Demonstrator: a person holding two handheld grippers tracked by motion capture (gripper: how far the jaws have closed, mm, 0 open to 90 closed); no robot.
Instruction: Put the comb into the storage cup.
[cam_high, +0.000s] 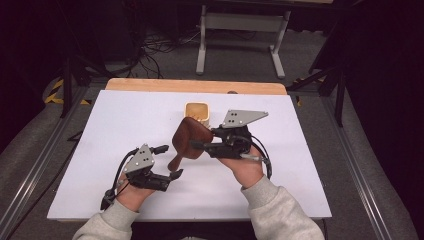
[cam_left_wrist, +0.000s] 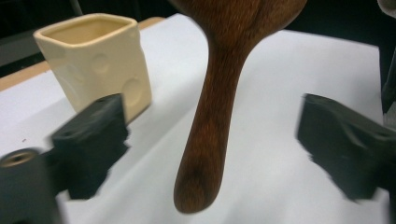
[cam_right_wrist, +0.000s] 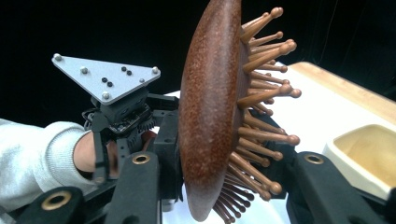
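Your right tool (cam_high: 200, 145) is squeezed tight on the head of the wooden hairbrush (cam_high: 187, 138), one jaw on its smooth back and one in its pins, holding it up in the air over the middle of the tabletop (cam_high: 125, 115). The brush handle hangs down toward your left tool (cam_high: 170, 162), whose jaws are spread wide on each side of the handle and do not touch it. The little cream cup (cam_high: 196, 111) stands on the tabletop just behind the brush, closer to the far edge.
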